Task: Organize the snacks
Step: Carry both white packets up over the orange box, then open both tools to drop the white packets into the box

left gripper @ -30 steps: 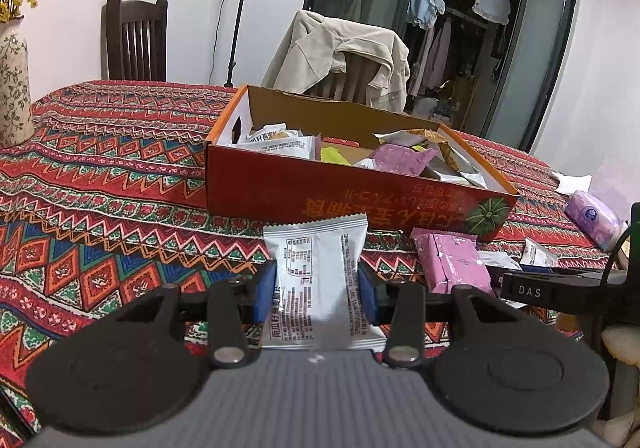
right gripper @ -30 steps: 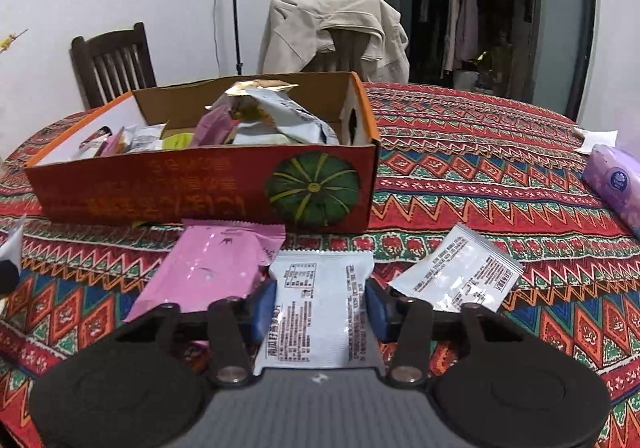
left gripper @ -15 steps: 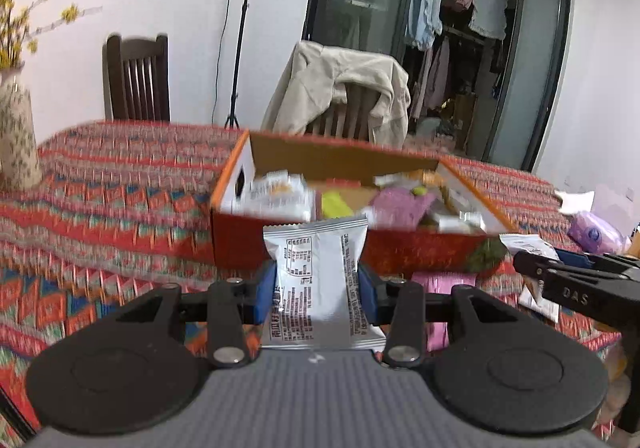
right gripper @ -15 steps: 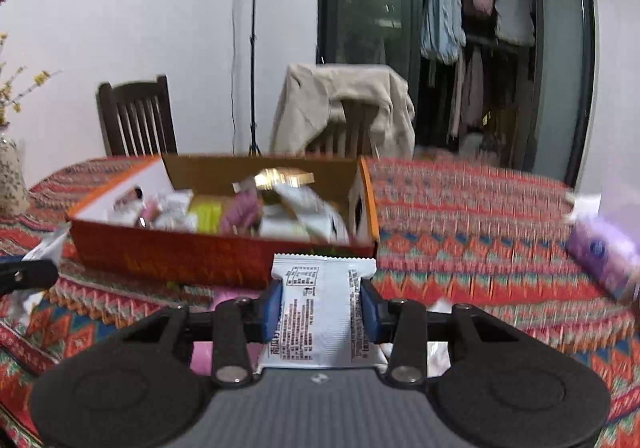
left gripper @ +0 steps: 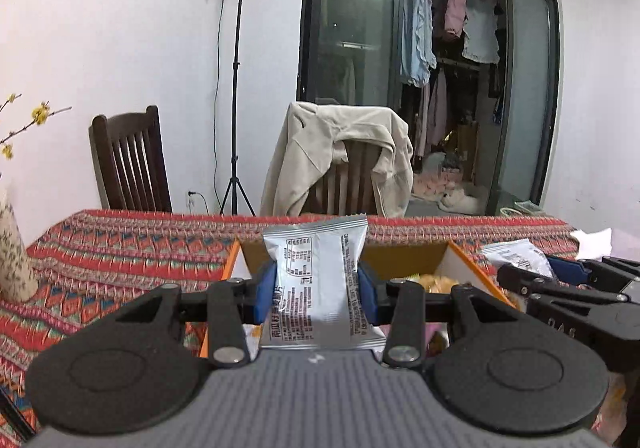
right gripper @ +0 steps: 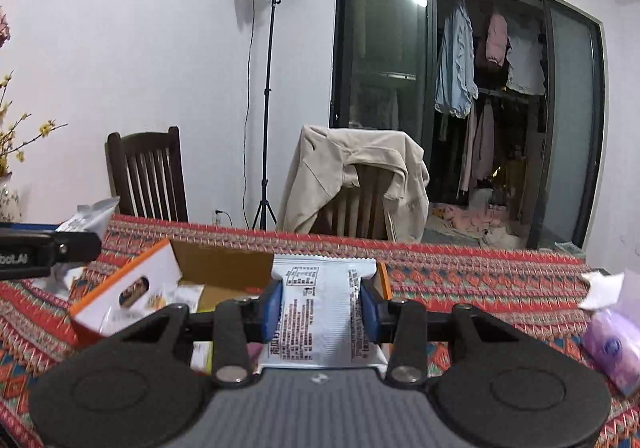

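The left gripper (left gripper: 316, 298) pinches a silver snack packet (left gripper: 318, 284) between its blue pads, held upright above the near edge of the cardboard box (left gripper: 466, 268) on the patterned tablecloth (left gripper: 100, 248). To the right, the right gripper (right gripper: 322, 312) likewise pinches its own silver packet (right gripper: 320, 316), over the box's right end (right gripper: 132, 288). The step appears to be dropping both into the box. To do it well, carry each packet further in, past the near wall, lower it toward the snacks already inside, then spread the jaws. The two grippers are near each other, so releasing one at a time avoids a knock.
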Demonstrator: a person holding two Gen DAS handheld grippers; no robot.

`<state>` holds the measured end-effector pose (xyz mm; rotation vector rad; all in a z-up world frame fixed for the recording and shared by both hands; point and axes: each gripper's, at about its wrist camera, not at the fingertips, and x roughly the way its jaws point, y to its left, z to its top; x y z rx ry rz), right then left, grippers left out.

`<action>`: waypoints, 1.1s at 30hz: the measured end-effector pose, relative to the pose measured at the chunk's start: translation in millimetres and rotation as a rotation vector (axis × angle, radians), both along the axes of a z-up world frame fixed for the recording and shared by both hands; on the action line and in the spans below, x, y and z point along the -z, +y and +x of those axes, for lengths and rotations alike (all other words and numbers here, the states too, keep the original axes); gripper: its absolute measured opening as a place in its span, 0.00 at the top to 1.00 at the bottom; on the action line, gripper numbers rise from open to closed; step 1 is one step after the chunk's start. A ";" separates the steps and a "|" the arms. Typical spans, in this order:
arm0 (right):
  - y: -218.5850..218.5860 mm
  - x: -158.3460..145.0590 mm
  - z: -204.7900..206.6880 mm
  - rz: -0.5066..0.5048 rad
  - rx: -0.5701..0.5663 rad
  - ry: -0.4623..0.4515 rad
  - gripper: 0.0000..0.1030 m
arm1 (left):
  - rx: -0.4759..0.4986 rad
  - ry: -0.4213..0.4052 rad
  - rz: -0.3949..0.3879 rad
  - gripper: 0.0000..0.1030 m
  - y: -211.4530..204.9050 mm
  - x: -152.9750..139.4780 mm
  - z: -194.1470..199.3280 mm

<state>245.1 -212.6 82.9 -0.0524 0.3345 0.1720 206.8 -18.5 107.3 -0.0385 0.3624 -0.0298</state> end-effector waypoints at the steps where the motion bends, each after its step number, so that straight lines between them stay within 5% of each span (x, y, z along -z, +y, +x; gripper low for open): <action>1: 1.9 -2.0 5.8 0.002 -0.001 -0.006 0.61 | -0.003 -0.005 0.001 0.58 -0.8 -1.5 4.7; 14: 13.1 12.3 49.4 0.050 0.004 -0.047 0.61 | -0.057 0.010 -0.032 0.58 5.1 21.2 58.2; 25: 12.5 39.5 68.0 0.045 -0.029 0.036 0.59 | -0.079 0.035 -0.010 0.53 13.9 43.8 73.4; 27: 10.6 42.4 69.1 0.054 -0.032 0.050 0.42 | -0.081 0.034 -0.024 0.39 15.9 44.5 74.3; 29: 8.2 43.3 67.8 0.073 -0.036 0.047 0.07 | -0.092 0.022 -0.038 0.03 17.3 44.9 73.1; 33: 4.0 44.6 65.8 0.087 -0.035 0.047 0.00 | -0.122 -0.006 -0.029 0.00 16.6 44.7 69.7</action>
